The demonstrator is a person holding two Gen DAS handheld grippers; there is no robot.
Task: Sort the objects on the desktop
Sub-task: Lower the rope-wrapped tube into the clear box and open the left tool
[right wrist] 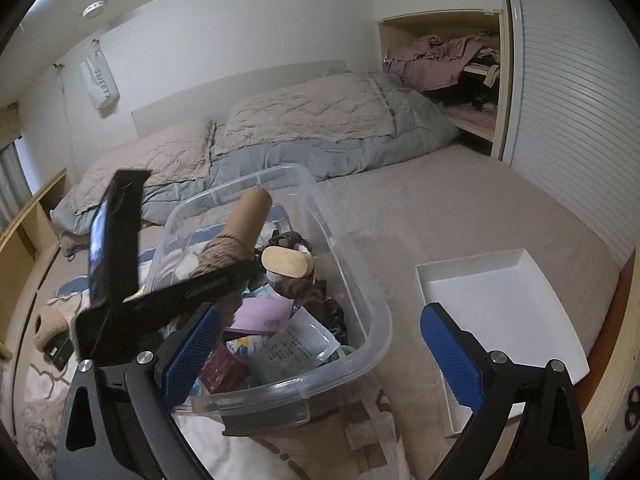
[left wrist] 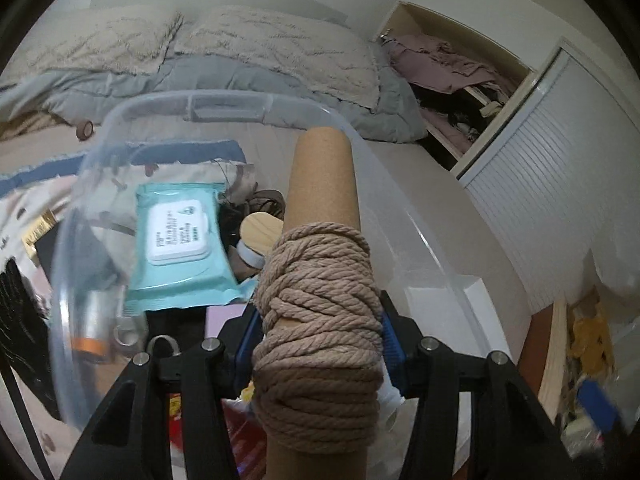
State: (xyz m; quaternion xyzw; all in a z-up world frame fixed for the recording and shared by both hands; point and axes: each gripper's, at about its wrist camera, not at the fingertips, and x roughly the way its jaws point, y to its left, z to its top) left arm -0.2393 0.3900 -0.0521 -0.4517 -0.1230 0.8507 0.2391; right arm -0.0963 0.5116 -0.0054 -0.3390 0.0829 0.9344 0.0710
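My left gripper (left wrist: 316, 344) is shut on a cardboard tube wound with beige rope (left wrist: 316, 312), which it grips across the rope windings. The tube hangs over a clear plastic bin (left wrist: 224, 100). Inside the bin lie a teal wipes pack (left wrist: 180, 240) and a jar with a wooden lid (left wrist: 260, 232). In the right wrist view the same rope tube (right wrist: 236, 236) sits above the bin (right wrist: 372, 320), with the left gripper (right wrist: 224, 276) clamped on it. My right gripper (right wrist: 320, 356) stands open in front of the bin's near corner, with nothing between its blue pads (right wrist: 192, 352).
An empty white tray (right wrist: 500, 292) lies on the beige bed cover to the right of the bin. The bin also holds a pink card (right wrist: 264, 312), a clear packet and several small items. Pillows and a grey quilt (right wrist: 320, 148) lie beyond, and an open closet (right wrist: 452, 68) is at the far right.
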